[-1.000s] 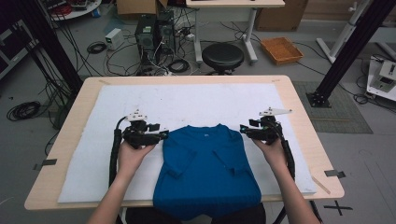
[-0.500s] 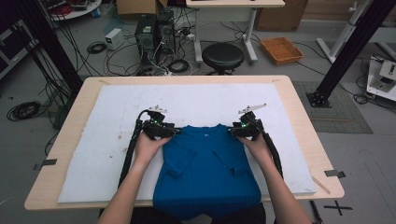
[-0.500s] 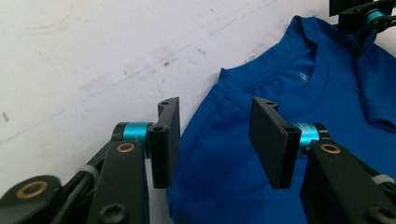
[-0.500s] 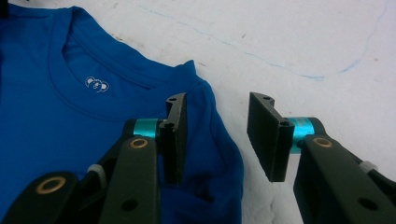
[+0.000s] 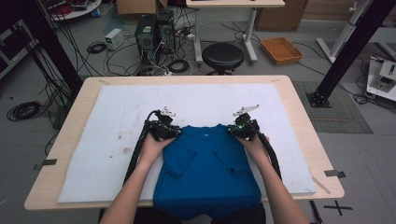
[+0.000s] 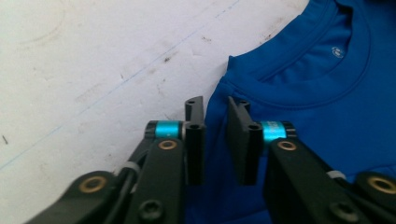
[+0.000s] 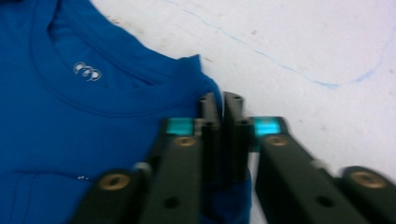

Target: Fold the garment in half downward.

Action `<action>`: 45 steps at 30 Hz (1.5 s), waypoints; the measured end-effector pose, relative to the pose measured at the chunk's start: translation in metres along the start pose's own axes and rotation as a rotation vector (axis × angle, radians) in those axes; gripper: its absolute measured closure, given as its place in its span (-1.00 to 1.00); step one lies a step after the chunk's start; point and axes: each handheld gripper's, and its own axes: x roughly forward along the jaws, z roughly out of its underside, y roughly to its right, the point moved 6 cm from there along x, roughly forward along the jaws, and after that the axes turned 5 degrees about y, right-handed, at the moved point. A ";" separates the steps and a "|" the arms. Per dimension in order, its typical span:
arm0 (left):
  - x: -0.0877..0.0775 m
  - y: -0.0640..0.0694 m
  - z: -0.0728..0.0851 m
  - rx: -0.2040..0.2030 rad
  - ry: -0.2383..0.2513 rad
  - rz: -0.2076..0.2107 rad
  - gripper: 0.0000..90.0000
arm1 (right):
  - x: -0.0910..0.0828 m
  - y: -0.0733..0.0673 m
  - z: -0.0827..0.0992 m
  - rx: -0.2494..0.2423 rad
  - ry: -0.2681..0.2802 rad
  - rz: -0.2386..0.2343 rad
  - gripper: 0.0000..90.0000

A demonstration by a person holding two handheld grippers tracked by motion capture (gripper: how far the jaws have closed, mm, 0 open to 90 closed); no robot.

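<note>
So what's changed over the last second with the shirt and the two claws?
Both claws came inward to the blue shirt's shoulders and closed: the left claw and the right claw each now pinch a fold of fabric at a shoulder corner. The shirt itself lies as before on the white mat, sleeves folded in.

folded short-sleeved cotton T-shirt (image 5: pixel 208 170): solid royal blue, small white logo inside collar
flat foam table cover (image 5: pixel 112 116): white, brown specks, thin blue pen lines
rectangular wooden table (image 5: pixel 306 135): light tan
left two-jaw gripper (image 6: pixel 215 135): black, cyan bands, brass pivots
right two-jaw gripper (image 7: pixel 223 133): black, cyan bands, brass pivots
round padded stool (image 5: pixel 222 56): black
shallow plastic tray (image 5: pixel 281 50): orange
</note>
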 end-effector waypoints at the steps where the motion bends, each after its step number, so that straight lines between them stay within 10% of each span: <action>1: 0.000 0.000 0.000 0.000 0.003 -0.003 0.94 | 0.000 -0.001 -0.001 -0.006 0.001 0.001 0.97; 20: -0.010 -0.024 -0.040 0.014 0.147 -0.027 0.96 | -0.009 0.025 -0.038 0.093 0.144 0.000 0.99; 31: -0.066 0.019 -0.027 0.139 0.240 0.029 0.96 | -0.063 -0.014 -0.024 -0.013 0.208 -0.017 0.99; 45: -0.106 0.087 0.035 0.277 0.210 0.112 0.96 | -0.118 -0.080 0.042 -0.141 0.175 -0.056 0.99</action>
